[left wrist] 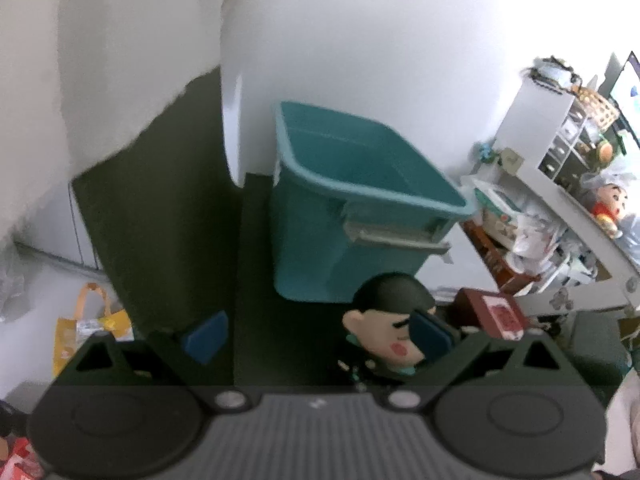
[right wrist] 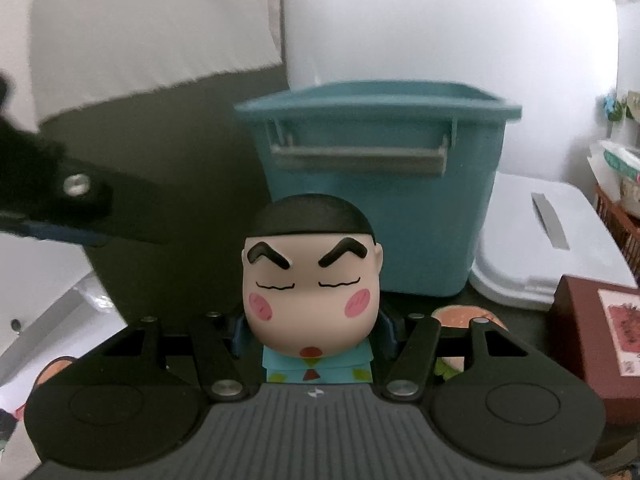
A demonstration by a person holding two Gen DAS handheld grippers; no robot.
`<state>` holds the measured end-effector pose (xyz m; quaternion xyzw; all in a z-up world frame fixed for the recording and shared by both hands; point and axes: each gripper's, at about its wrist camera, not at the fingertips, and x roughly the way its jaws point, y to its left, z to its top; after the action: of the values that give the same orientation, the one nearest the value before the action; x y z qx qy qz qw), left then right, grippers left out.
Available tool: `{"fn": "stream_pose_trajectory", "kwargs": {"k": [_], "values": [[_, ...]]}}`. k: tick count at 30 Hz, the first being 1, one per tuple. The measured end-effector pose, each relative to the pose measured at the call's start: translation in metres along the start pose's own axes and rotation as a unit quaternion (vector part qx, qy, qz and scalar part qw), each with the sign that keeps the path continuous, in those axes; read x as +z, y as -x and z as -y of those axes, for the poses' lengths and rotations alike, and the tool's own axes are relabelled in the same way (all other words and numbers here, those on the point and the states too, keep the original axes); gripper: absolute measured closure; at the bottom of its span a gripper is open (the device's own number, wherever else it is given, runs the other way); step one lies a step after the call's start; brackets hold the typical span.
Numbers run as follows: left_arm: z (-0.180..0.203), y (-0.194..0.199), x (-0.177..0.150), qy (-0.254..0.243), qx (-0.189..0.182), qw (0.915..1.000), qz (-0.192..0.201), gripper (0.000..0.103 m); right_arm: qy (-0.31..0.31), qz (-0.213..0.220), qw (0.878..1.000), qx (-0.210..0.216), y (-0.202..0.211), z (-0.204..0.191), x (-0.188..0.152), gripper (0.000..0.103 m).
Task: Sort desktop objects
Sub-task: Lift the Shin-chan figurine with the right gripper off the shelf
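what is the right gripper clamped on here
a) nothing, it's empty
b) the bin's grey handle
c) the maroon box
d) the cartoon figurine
d: in the right wrist view the right gripper has its blue pads pressed on either side of the cartoon figurine, in front of the teal bin.

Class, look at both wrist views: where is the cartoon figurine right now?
The cartoon figurine sits centred between the right gripper's fingers, just in front of the teal bin; in the left wrist view it appears right of centre, below that bin.

No legible text; red label on brown box (right wrist: pixel 592 344) blurred.
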<state>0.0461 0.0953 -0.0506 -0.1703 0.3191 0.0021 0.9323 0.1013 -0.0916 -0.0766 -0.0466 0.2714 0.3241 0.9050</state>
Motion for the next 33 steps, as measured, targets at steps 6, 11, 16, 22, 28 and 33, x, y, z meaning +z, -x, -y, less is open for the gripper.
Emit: {"fn": "stream_pose_trajectory", "kwargs": {"k": [6,11,16,22,28,33], "values": [[0.022,0.015,0.011,-0.001,-0.034,0.9994,0.007,0.004,-0.001,0.005,1.0,0.027,0.035,0.015,0.012,0.04],[0.041,0.032,0.022,-0.007,-0.058,0.9981,0.019,0.004,-0.009,0.023,0.999,0.044,0.065,0.025,0.04,0.04],[0.059,0.042,0.028,-0.024,-0.065,0.9974,0.019,0.003,-0.008,0.032,0.997,0.072,0.088,0.026,0.056,0.04],[0.069,0.05,0.038,-0.013,-0.079,0.9965,0.023,0.003,-0.007,0.062,0.995,0.077,0.116,0.03,0.063,0.04],[0.08,0.055,0.045,-0.024,-0.075,0.9967,0.016,0.003,-0.03,0.084,0.992,0.091,0.13,0.043,0.06,0.04],[0.092,0.06,0.056,-0.033,-0.081,0.9961,0.014,0.003,-0.033,0.111,0.988,0.101,0.146,0.06,0.063,0.04]]}}
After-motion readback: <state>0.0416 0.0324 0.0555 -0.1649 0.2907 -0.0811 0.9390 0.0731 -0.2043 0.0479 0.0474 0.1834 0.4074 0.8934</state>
